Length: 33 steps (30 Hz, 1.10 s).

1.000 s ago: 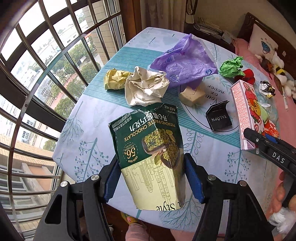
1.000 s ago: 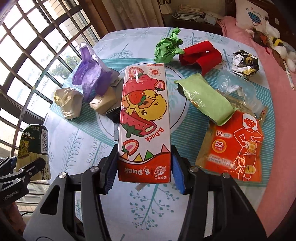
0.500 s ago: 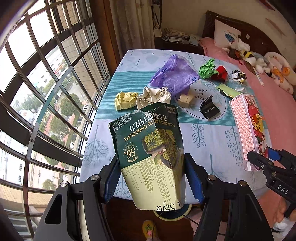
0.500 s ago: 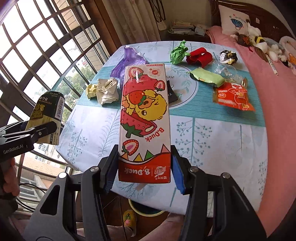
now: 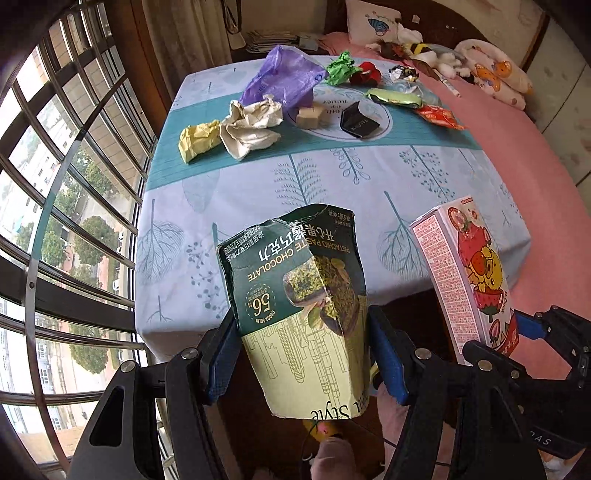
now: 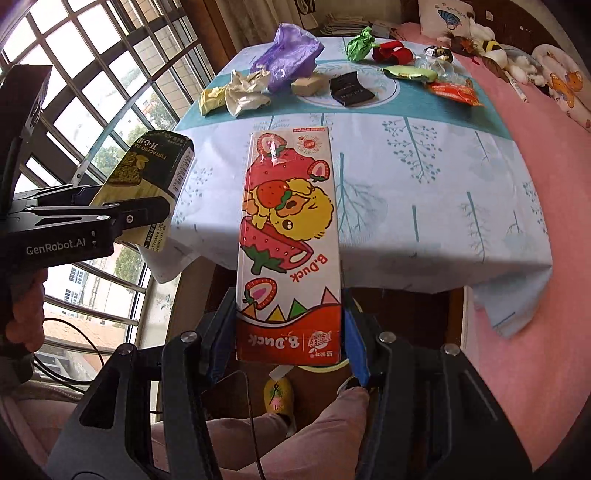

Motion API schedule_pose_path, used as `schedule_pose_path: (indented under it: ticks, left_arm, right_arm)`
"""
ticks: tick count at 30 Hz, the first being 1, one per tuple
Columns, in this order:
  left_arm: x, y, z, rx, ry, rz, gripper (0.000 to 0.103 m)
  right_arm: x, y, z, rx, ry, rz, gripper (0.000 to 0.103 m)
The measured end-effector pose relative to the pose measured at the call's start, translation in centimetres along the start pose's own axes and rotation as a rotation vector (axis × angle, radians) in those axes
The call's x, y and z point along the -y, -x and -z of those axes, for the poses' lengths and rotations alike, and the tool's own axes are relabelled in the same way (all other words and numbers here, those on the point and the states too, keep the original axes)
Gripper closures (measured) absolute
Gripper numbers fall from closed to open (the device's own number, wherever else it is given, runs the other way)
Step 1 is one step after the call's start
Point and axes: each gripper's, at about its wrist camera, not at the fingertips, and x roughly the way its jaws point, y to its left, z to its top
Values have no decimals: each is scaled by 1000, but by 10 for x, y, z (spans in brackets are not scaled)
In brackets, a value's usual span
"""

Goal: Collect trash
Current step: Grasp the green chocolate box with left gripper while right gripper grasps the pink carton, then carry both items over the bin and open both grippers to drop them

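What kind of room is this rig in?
Most likely a bedroom in a flat, several floors up: a pink bed with a pillow and plush toys beside the table, and a barred window overlooking buildings.

From my seat, the near half of the pale leaf-printed tablecloth [image 5: 332, 192] lies bare, giving open passage. Across the far teal band trash crowds: crumpled yellow paper [image 5: 197, 139], crumpled cream paper [image 5: 251, 127], purple plastic bag [image 5: 282, 75], black folded card [image 5: 358, 120], green foil wrapper [image 5: 395, 98], orange sachet [image 5: 437, 116]. A barred window [image 5: 74, 184] closes my left.
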Motion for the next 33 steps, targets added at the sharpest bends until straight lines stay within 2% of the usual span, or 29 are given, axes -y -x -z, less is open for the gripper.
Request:
schedule_pose_path:
  ticks: [4, 9, 15, 19, 26, 28, 32, 33]
  left_arm:
    - [14, -24, 30, -63, -38, 33, 37]
    - [35, -69, 66, -157, -75, 61, 37]
    - [51, -138, 104, -242, -99, 58, 37]
    - [61, -191, 120, -268, -108, 32, 36]
    - [85, -276, 141, -277, -115, -6, 33]
    - [90, -296, 144, -272, -116, -18, 32]
    - [97, -326, 151, -289, -114, -22, 30]
    - [99, -332, 150, -292, -114, -18, 27]
  right_arm:
    - [6, -24, 33, -81, -43, 1, 54]
    - [26, -68, 77, -190, -157, -5, 54]
    - [48, -136, 127, -309, -266, 2, 54]
    - [63, -188, 151, -369, -317, 8, 54]
    - [84, -281, 180, -450, -338, 26, 54]
    - [87, -303, 179, -461, -334, 28, 54]
    - [99, -331, 180, -442, -346, 11, 53]
    - [102, -334, 178, -433, -350, 3, 52]
